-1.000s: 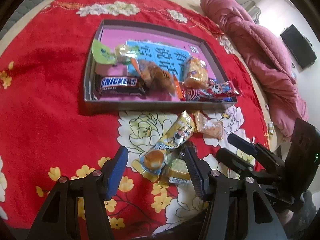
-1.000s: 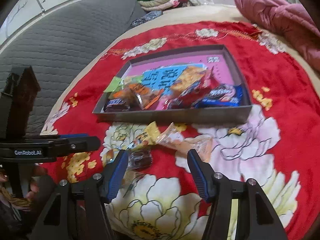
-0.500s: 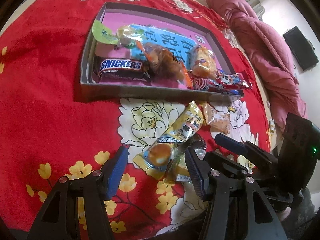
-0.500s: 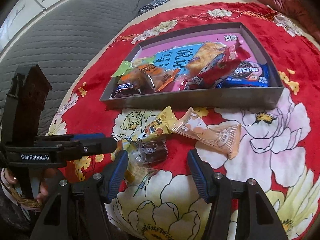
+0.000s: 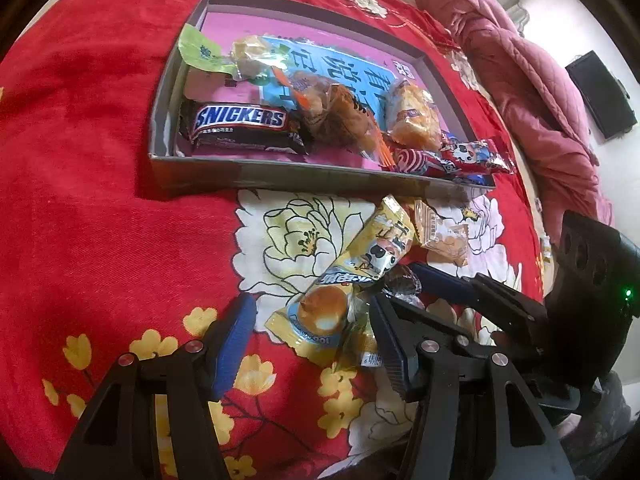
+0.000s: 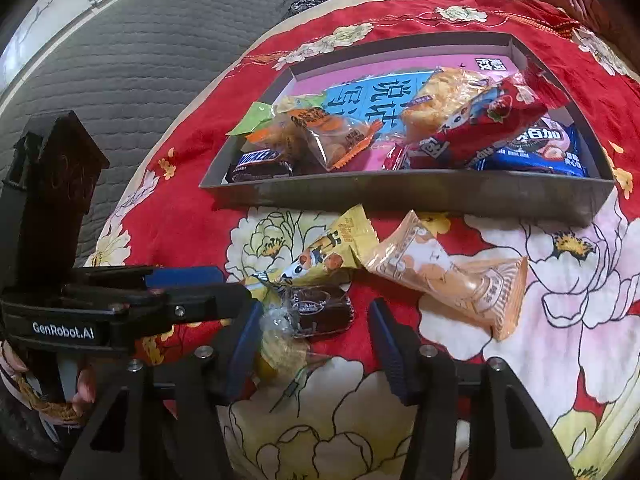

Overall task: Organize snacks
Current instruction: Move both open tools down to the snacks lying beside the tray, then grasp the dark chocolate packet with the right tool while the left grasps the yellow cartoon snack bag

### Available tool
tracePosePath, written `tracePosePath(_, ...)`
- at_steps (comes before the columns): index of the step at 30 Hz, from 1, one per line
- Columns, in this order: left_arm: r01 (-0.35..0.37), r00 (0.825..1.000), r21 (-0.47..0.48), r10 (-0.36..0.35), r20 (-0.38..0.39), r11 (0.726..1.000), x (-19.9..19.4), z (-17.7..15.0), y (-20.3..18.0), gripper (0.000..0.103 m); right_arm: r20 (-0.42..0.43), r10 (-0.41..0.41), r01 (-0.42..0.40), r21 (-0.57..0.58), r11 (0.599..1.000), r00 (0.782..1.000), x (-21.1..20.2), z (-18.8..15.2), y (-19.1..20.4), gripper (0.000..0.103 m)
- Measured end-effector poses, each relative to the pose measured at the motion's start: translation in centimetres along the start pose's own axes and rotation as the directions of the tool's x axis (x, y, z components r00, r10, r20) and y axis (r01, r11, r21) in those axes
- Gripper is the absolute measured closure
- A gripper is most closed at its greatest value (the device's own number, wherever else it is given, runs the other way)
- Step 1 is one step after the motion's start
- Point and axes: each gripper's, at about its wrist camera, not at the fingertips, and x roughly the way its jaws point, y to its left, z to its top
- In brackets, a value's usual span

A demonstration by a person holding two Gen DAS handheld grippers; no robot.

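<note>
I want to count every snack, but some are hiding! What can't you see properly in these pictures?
- Small clear-wrapped snack: right wrist view, partly behind the right gripper finger; what it is, unclear.
- Dark chocolate snack: left wrist view, mostly behind the yellow packet and the other gripper.
- Blue cookie pack: right wrist view, under the red packet.
- Snickers bar: right wrist view, its lower part is behind the tray wall.

A dark candy bar [image 5: 244, 124] in the box [image 5: 320, 176], ahead and left of the left gripper [image 5: 310, 344], reads "SNICKERS". The left gripper's black body, left of the right gripper [image 6: 312, 340], reads "GenRobot.AI". Large Chinese characters cover the box's blue panel [image 5: 344, 68].
</note>
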Motion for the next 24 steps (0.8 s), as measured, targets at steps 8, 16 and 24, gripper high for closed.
tracePosePath(8, 0.015, 1.0, 0.011, -0.015, -0.005, 1.0, 0.7, 0.4, -0.2, 0.042, 0.008, 0.017, -0.017, -0.009, 1.0, 1.0, 0.1, 0.1, -0.2, 0.064)
tracePosePath(16, 0.02, 1.0, 0.033, -0.02, -0.006, 0.999, 1.4, 0.9, -0.5, 0.042, 0.028, -0.062, 0.063, -0.045, 0.997, 0.998, -0.9, 0.0, -0.1, 0.065)
tracePosePath(24, -0.021, 1.0, 0.106, 0.021, 0.002, 0.994, 2.4, 1.0, -2.0, 0.043, 0.038, -0.098, 0.099, -0.021, 0.995, 0.994, -1.7, -0.1, -1.1, 0.065)
